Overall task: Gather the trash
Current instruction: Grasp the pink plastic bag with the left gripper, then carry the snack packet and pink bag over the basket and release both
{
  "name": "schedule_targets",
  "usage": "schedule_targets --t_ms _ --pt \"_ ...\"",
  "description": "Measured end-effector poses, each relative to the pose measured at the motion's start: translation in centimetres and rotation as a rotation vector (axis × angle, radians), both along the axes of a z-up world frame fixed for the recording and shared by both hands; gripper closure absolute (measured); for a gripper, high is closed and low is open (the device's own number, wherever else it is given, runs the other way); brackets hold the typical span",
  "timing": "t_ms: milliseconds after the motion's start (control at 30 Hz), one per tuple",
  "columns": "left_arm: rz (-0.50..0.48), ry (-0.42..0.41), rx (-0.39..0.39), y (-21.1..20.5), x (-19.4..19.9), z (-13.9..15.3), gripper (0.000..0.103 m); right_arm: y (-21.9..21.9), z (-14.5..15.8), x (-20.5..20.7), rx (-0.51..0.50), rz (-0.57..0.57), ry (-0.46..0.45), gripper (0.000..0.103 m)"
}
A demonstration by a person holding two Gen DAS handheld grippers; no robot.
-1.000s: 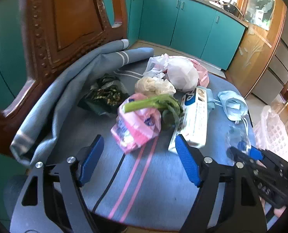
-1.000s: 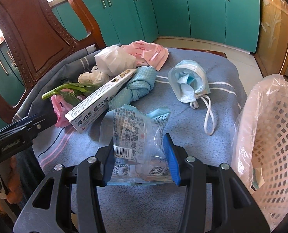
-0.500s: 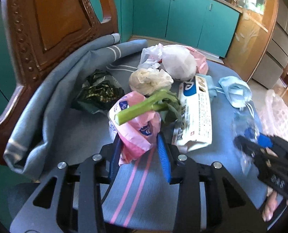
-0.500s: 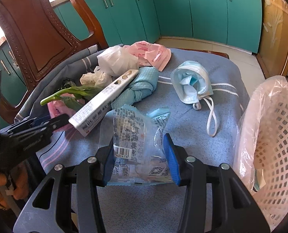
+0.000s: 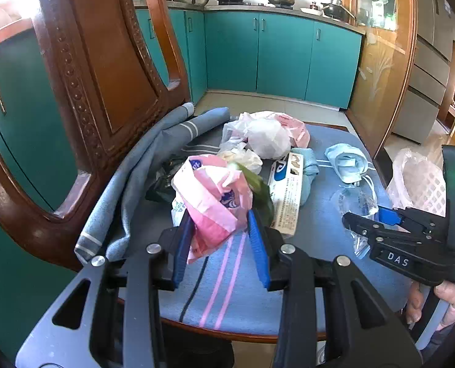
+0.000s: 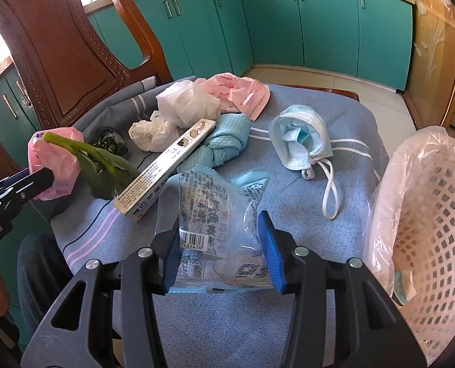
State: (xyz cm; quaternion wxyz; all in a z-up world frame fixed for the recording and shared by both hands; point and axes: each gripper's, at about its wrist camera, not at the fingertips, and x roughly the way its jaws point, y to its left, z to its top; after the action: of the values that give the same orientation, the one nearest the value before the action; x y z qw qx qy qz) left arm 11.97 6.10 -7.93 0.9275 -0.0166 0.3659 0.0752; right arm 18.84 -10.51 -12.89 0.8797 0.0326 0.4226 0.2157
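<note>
My left gripper (image 5: 221, 233) is shut on a pink plastic wrapper (image 5: 215, 196) and holds it lifted above the blue cloth on the chair seat (image 5: 307, 245); a green vegetable stalk (image 6: 95, 156) hangs from the wrapper. My right gripper (image 6: 224, 245) is shut on a clear printed wrapper (image 6: 215, 214), low over the cloth. On the cloth lie a long white box (image 6: 166, 174), a blue face mask (image 6: 301, 141), a knotted teal rag (image 6: 224, 144), white bags (image 6: 184, 104), a crumpled tissue (image 6: 153, 133), a pink packet (image 6: 236, 95) and a dark wrapper (image 6: 112, 141).
A white lattice basket lined with a clear bag (image 6: 426, 233) stands at the right of the seat. The carved wooden chair back (image 5: 92, 70) rises on the left. Teal cabinets (image 5: 282, 58) line the far wall.
My left gripper closed on the pink wrapper and lifted it off the cloth, with the green stalk. My right gripper stayed shut on the clear wrapper, nearly still.
</note>
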Motion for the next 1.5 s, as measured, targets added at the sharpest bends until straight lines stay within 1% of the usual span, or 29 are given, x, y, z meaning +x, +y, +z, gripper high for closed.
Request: schedule_targets --t_ms 100,167,267,400,500,633,700,767,833,967,1100,1200,1367,1500 --pt "0.012 -0.078 -0.029 0.3 -0.8 1.1 0.066 -0.3 0.0 0.0 0.006 -0.008 -0.001 0.056" --pt "0.02 -0.121 -0.064 0.7 -1.2 1.9 0.066 -0.6 0.1 0.0 0.011 -0.014 -0.002 0.056" --pt "0.021 -0.12 -0.084 0.8 -1.3 2.1 0.066 -0.8 0.4 0.0 0.021 -0.023 -0.015 0.056" --pt "0.016 -0.162 -0.086 0.4 -2.1 2.5 0.066 -0.8 1.2 -0.4 0.024 -0.029 -0.059 0.056" --pt "0.007 -0.149 -0.076 -0.1 -1.9 2.4 0.065 -1.0 2.0 -1.0 0.028 -0.028 -0.1 0.056" --pt "-0.014 -0.133 -0.079 -0.8 -1.7 2.0 0.065 -2.3 4.1 -1.8 0.05 -0.042 -0.144 0.056" --pt "-0.025 -0.13 -0.065 -1.3 -1.7 2.0 0.065 -3.9 5.3 -2.4 0.053 -0.08 -0.177 0.056" --pt "-0.037 -0.134 -0.047 -1.8 -1.7 2.1 0.065 -5.4 6.0 -2.8 0.033 -0.129 -0.21 0.056" --pt "-0.052 -0.134 -0.035 -2.5 -1.6 2.1 0.065 -7.0 6.3 -3.0 -0.025 -0.202 -0.237 0.056" --pt "-0.089 -0.125 -0.039 -4.0 -0.8 1.8 0.065 -10.2 5.8 -2.7 -0.154 -0.365 -0.228 0.056" --pt "-0.144 -0.115 -0.045 -6.4 0.1 1.4 0.065 -12.6 5.5 -2.9 -0.251 -0.474 -0.228 0.056" --pt "-0.193 -0.115 -0.055 -8.6 0.8 1.4 0.065 -14.1 5.6 -2.8 -0.262 -0.511 -0.225 0.056" --pt "-0.282 -0.103 -0.096 -12.4 2.4 1.2 0.065 -16.7 5.4 -3.4 -0.238 -0.536 -0.214 0.056" --pt "-0.341 -0.092 -0.094 -15.7 3.4 0.8 0.065 -17.8 4.5 -3.5 -0.22 -0.545 -0.186 0.056"
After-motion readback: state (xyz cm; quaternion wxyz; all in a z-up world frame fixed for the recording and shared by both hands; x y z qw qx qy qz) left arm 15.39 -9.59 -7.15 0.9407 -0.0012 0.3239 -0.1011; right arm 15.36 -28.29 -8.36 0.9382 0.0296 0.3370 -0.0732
